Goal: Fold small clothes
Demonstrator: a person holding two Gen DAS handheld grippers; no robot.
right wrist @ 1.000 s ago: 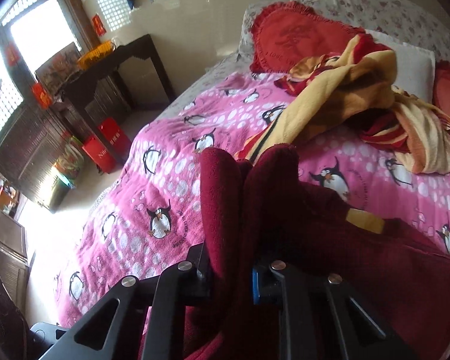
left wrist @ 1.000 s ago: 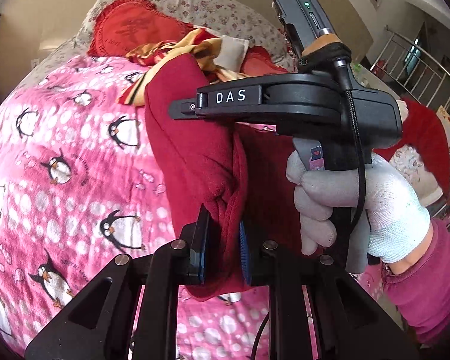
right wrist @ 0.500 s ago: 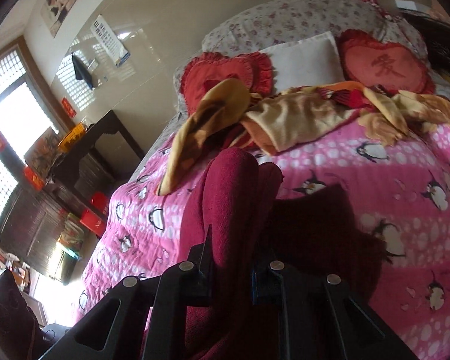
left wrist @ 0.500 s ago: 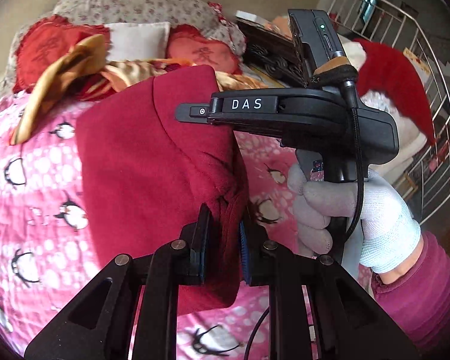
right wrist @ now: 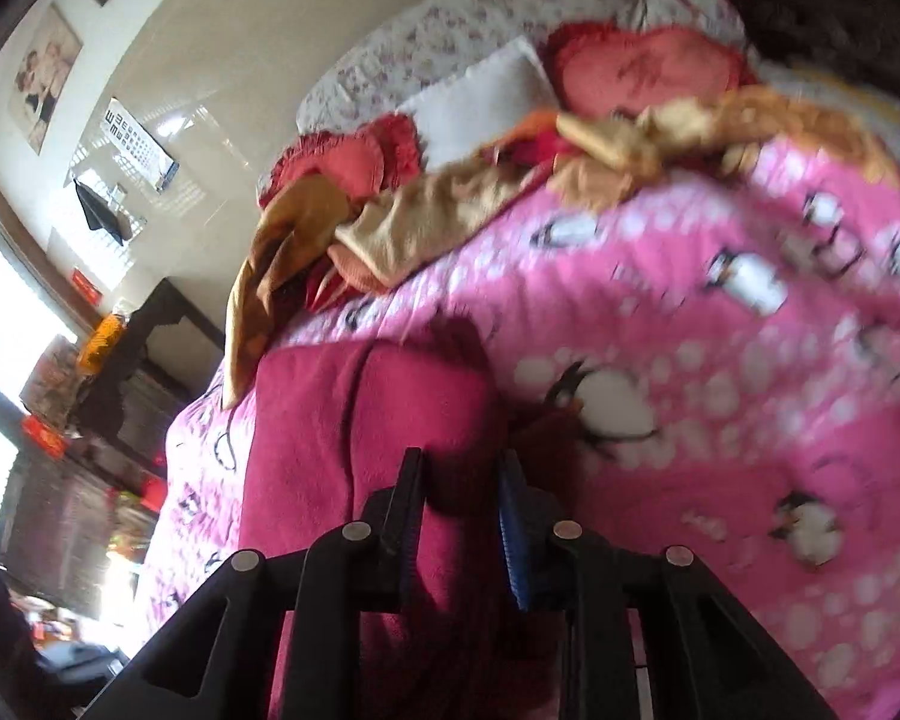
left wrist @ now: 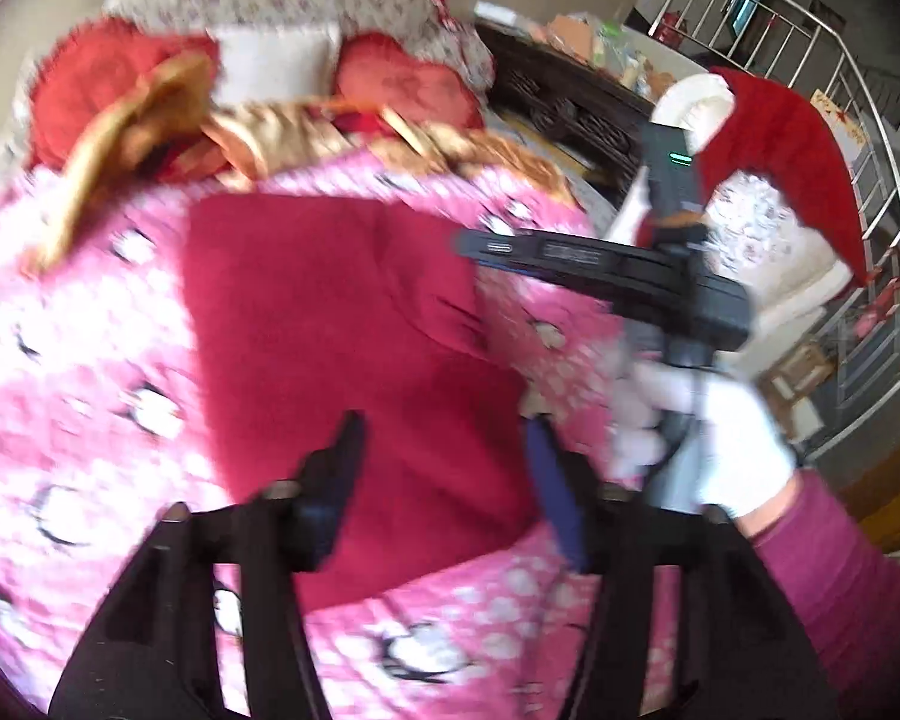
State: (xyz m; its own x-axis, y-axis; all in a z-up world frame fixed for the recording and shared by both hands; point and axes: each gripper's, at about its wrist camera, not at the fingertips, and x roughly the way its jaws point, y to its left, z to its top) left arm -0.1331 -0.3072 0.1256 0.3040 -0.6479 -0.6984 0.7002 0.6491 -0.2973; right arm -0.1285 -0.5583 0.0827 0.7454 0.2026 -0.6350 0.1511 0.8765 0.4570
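Dark red garment [left wrist: 342,324] lying flat on pink penguin bedspread [left wrist: 78,360], centre of frame, left wrist view. Left gripper [left wrist: 444,468] at lower centre, jaws wide and opening, garment beneath them, pads clear of cloth. Right gripper [right wrist: 459,504] at lower centre of right wrist view, jaws narrow and opening, garment fold between them; contact unclear through blur. Yellow clothes [left wrist: 270,132] heaped at upper left by red cushions [left wrist: 402,84]. Gloved hand [left wrist: 714,438] at right.

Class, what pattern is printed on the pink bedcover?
Penguins and white dots on the pink bedcover; the right wrist view shows it best.
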